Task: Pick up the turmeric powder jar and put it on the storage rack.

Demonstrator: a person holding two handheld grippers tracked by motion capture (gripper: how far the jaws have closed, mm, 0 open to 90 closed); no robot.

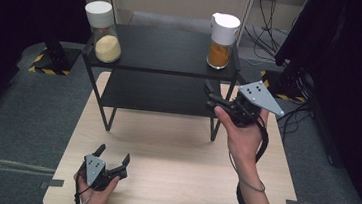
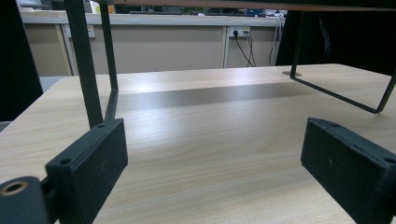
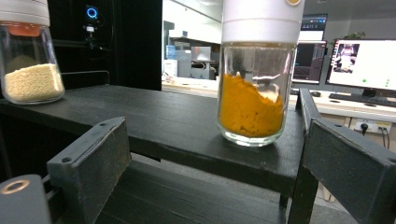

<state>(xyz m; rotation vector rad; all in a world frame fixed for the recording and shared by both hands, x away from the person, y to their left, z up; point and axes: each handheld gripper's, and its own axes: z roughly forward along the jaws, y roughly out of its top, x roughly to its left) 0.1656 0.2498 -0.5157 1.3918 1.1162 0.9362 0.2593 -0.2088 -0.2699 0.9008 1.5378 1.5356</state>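
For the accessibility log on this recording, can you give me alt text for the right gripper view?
A glass jar of orange powder with a white lid stands on the top board of a black shelf, seen between the open black jaws of the right gripper. A second jar of pale yellow grains stands farther along the shelf at the left.

Even overhead light brightens my table (image 1: 174, 151), with dark room edges. A pale sheen streaks the wood. My near jaws blur softly.

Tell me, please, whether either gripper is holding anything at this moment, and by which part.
Nothing is held. The right gripper has its jaws open, facing the orange-powder jar on the shelf. The left gripper is open over the table.
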